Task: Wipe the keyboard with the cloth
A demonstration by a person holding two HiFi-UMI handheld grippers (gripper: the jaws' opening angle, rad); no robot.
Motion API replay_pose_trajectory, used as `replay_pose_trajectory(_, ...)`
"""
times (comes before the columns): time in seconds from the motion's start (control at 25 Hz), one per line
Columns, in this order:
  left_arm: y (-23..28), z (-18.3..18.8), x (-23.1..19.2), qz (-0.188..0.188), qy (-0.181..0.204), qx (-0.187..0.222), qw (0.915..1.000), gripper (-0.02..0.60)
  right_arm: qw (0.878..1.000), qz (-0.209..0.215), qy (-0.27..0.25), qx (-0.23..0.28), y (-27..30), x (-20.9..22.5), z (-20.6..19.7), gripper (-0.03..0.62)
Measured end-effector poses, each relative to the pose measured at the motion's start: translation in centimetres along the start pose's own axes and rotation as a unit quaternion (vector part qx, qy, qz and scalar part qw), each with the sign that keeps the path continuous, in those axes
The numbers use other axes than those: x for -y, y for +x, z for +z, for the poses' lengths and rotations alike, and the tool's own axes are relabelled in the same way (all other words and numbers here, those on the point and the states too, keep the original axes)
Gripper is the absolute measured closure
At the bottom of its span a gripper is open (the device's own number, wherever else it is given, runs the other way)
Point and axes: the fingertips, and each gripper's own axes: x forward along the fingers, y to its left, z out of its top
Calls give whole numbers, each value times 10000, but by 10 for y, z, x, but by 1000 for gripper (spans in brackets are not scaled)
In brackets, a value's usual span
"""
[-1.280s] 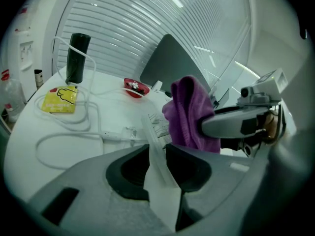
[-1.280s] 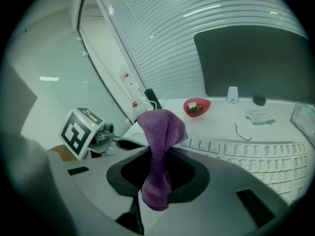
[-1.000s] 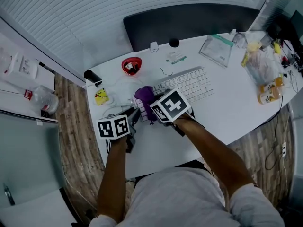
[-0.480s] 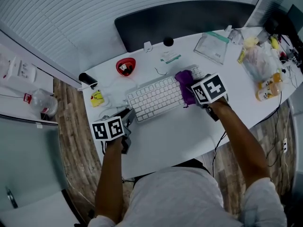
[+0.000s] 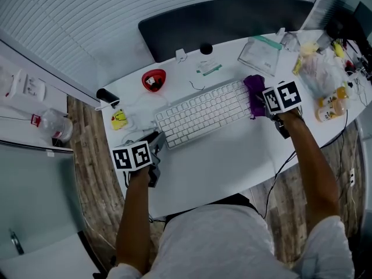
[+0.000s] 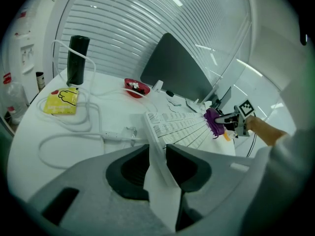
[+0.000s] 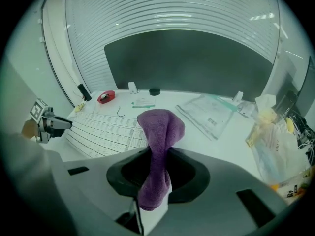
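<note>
A white keyboard lies slantwise on the white desk. My right gripper is shut on a purple cloth, which hangs at the keyboard's right end. In the right gripper view the cloth stands folded between the jaws of the right gripper, with the keyboard to its left. My left gripper sits at the keyboard's near left corner. In the left gripper view the left gripper is shut on the keyboard's white edge.
A red bowl, a black cylinder, a yellow packet and a white cable lie to the left. A clear plastic bag, a stuffed bag and a bottle crowd the right. A dark screen stands behind.
My right gripper has swept the purple cloth along the keyboard from its left end to its right end. The left gripper has stayed at the keyboard's left corner.
</note>
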Motion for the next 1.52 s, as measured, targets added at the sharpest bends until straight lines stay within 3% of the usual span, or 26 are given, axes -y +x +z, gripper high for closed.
replay_pose_trajectory(0.28, -1, 1, 1, -14, 14, -2, 10000, 463, 9975, 558, -74, 435, -21, -69, 14, 510)
replay_pose_trajectory(0.52, 0, -1, 0, -26, 34, 18, 10000, 463, 9839, 1609, -65, 770, -22, -182, 29, 510)
replay_pose_trajectory(0.72, -1, 0, 1, -39, 30, 33, 10000, 463, 9726, 2191, -76, 777, -8, -268, 32, 510)
replay_pose_trajectory(0.92, -1, 0, 1, -37, 42, 40, 10000, 463, 9658, 2516, 135, 618, 8, -317, 26, 510)
replay_pose_trajectory(1.2, -2, 0, 1, -11, 41, 44, 10000, 463, 9733, 2242, -174, 459, 24, -308, 18, 510)
replay_pose_trajectory(1.52, -2, 0, 0, 27, 46, 26, 10000, 463, 9847, 1679, -263, 390, 20, -224, 6, 510)
